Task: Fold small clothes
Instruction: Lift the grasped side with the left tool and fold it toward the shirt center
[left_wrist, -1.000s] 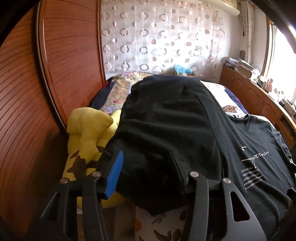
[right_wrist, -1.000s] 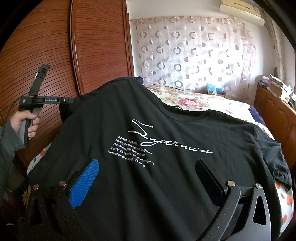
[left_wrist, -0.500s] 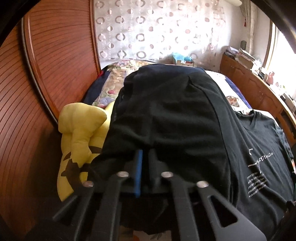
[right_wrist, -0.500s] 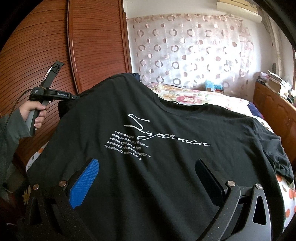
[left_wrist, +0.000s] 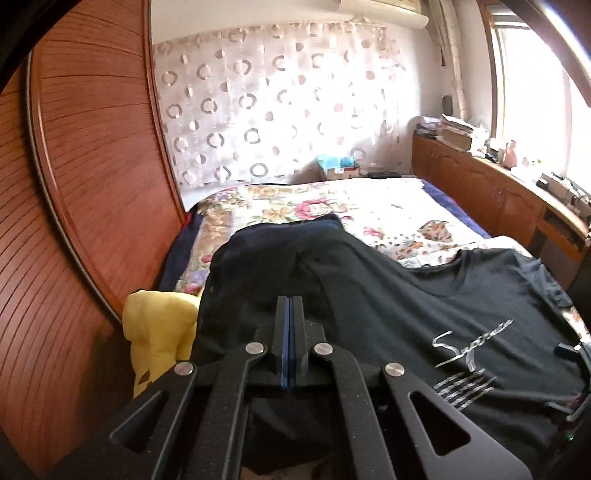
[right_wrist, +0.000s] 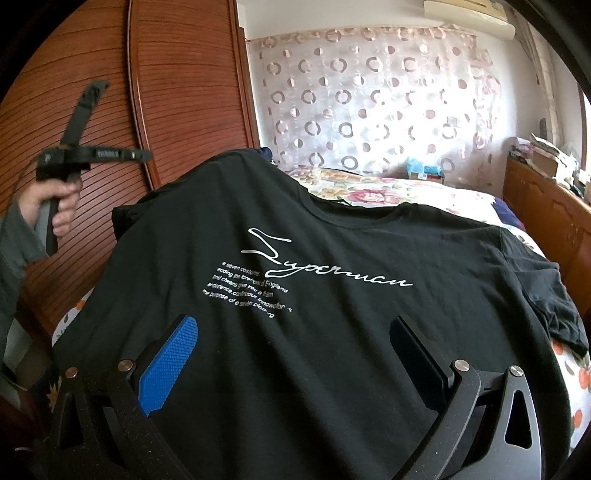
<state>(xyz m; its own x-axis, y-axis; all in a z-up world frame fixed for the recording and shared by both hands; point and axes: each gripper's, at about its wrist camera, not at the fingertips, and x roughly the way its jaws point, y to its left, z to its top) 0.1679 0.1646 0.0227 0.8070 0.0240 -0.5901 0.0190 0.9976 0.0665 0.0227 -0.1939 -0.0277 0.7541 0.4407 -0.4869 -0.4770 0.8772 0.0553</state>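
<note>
A black T-shirt (right_wrist: 332, 332) with white script print lies spread face up on the bed; it also shows in the left wrist view (left_wrist: 424, 306). My left gripper (left_wrist: 290, 306) has its jaws pressed together above the shirt's left sleeve area; no cloth shows between the pads. In the right wrist view it (right_wrist: 88, 155) is held up in a hand, clear of the shirt. My right gripper (right_wrist: 295, 325) is open, its fingers spread over the shirt's lower front, empty.
A yellow plush toy (left_wrist: 159, 332) lies at the shirt's left edge beside the wooden wardrobe doors (left_wrist: 92, 184). The floral bedspread (left_wrist: 369, 214) stretches behind. A wooden cabinet (left_wrist: 498, 192) with clutter runs along the right side under a window.
My left gripper has shut from wide open and lifted up and away from the sleeve. My right gripper has stayed open over the shirt's front.
</note>
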